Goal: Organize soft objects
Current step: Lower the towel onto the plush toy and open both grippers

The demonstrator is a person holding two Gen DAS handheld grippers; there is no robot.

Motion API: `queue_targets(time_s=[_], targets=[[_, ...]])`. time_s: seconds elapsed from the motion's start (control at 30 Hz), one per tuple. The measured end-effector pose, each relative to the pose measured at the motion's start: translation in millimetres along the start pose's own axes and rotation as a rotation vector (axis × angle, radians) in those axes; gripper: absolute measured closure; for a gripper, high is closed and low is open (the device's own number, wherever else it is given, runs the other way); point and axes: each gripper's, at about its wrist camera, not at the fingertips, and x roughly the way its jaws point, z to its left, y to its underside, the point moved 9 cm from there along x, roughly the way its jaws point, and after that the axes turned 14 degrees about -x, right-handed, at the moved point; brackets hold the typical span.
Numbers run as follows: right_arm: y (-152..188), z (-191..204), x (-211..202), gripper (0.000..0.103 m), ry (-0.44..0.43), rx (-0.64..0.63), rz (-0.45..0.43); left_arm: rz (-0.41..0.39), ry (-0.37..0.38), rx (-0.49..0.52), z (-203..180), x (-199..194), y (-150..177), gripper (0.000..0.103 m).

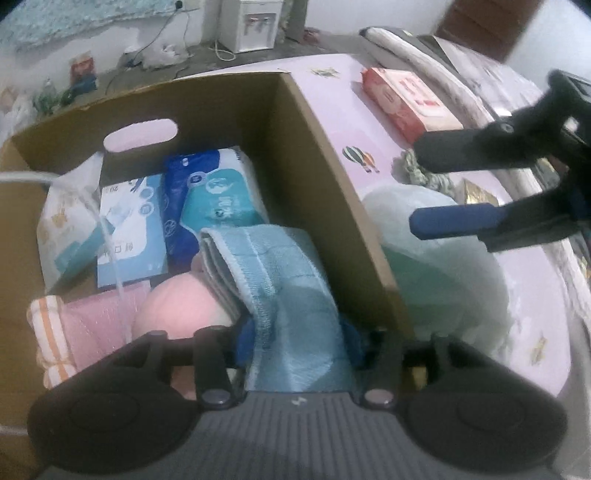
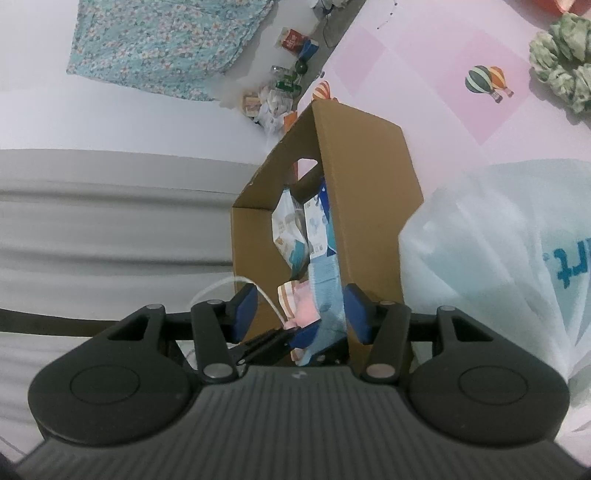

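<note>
Noted left gripper [image 1: 299, 339] nearest, pointed steeply down into cardboard box [image 1: 314, 147] at its near edge. Found its pads closed on blue towel [image 1: 291, 295]; towel filled the gap btwn them, ran up and folded over by box's right wall. Saw the same grip from right wrist view: towel end draped from the pads just inside near edge.

Logged right gripper [image 1: 417, 184] outside box, off its right wall, above white plastic bag [image 1: 443, 266]. Fingers spread, nothing btwn them, pads clear of bag.

Inside box, near-left corner: spotted orange-striped pink cloth [image 1: 55, 332], w/ pink plush ball [image 1: 177, 306] beside it, touching towel. Saw thin clear tube [image 1: 103, 221] crossing that side. Along far wall, under handle cut-out: counted three packs leaning side by side – white pack [image 1: 62, 229] at left, light-blue mask pack [image 1: 129, 236] in ctr, blue-and-white tissue pack [image 1: 207, 195] at right.

Box stood on pink mat [image 1: 332, 122] w/ balloon prints. Bag lay against box's right wall. Past it: mottled green bundle [image 1: 417, 170] on mat; couldn't tell material. Further, twd mat's far edge: red-pink pack [image 1: 406, 99], lying flat, well apart from box.

Beyond mat, by back wall: white water dispenser [image 1: 251, 26].
</note>
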Motion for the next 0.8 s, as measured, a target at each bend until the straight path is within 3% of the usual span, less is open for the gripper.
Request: queue_targets(time_s=[0.1, 0.27, 0.37, 0.47, 0.6, 0.8], targets=[[0.7, -4.3, -4.6, 0.049, 0.003, 0.008, 0.003, -0.003, 0.012, -0.043, 1.4, -12.4, -1.9, 0.03], [1.7, -10.3, -13.5, 0.046, 0.009, 0.016, 0.0, -0.064, 0.04, -0.194, 17.1, -39.9, -9.7, 0.026], [3.9, -16.0, -17.6, 0.043, 0.018, 0.024, 0.002, -0.102, 0.119, -0.323, 22.6, -52.1, -13.0, 0.029], [8.3, -22.1, -21.4, 0.043, 0.017, 0.045, -0.002, -0.082, 0.173, -0.462, 28.9, -42.1, -12.2, 0.041], [13.0, -26.8, -26.2, 0.039, 0.023, 0.064, -0.005, -0.051, 0.157, -0.551, 32.0, -15.7, -6.1, 0.052], [19.6, -35.3, -34.4, 0.036, 0.018, 0.097, -0.019, -0.008, 0.197, -0.681, 36.7, 10.4, 7.6, 0.052]])
